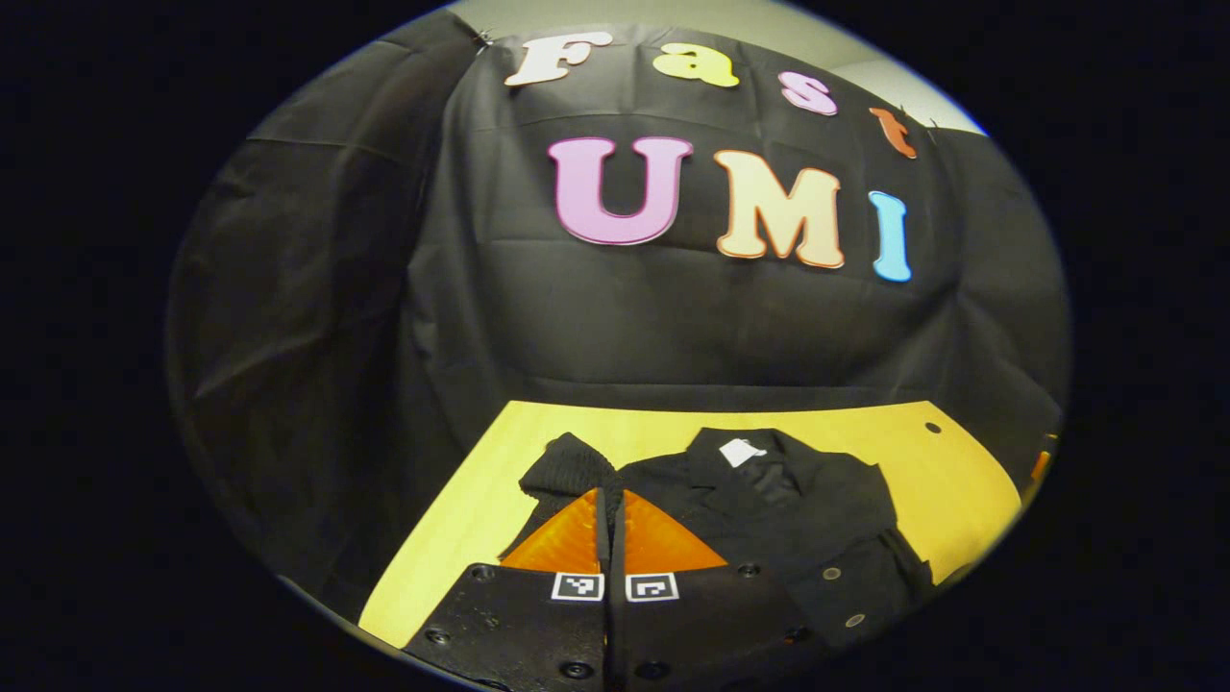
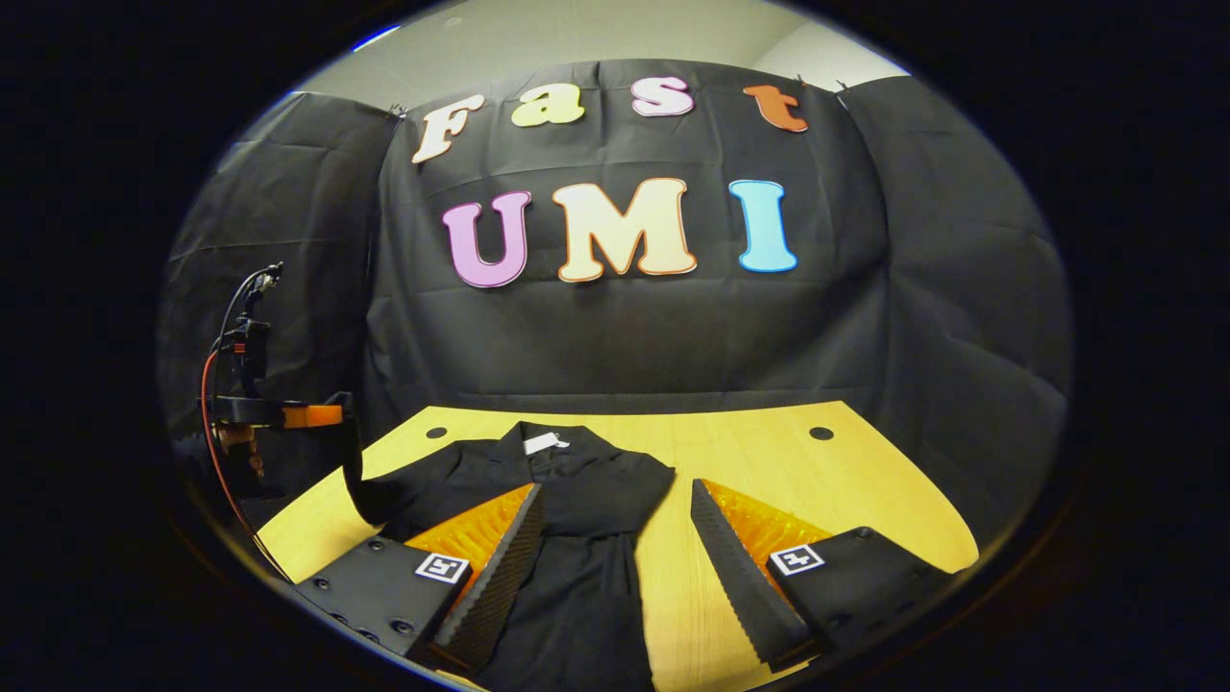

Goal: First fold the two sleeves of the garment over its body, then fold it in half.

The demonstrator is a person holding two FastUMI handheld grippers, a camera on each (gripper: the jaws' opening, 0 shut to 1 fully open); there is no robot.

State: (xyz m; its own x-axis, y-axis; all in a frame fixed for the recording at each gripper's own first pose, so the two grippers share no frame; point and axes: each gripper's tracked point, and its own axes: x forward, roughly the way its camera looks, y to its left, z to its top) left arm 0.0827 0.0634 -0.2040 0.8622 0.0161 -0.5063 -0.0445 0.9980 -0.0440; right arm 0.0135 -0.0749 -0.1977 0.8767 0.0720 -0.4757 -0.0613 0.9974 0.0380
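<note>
A black jacket (image 1: 798, 509) with a white collar label lies flat on the yellow table (image 1: 461, 519), collar toward the back wall. My left gripper (image 1: 609, 495) is shut on the ribbed cuff of one sleeve (image 1: 567, 463). In the right gripper view, that gripper (image 2: 279, 415) is off to the left, holding the sleeve (image 2: 357, 481) lifted above the table edge. My right gripper (image 2: 615, 492) stands open low over the jacket (image 2: 586, 519), one finger over the cloth and the other over bare table (image 2: 865, 481).
Black cloth walls close in the table at the back and sides. Small round holes (image 2: 821, 432) sit near the table's far corners. A red cable (image 2: 209, 423) hangs by the left gripper.
</note>
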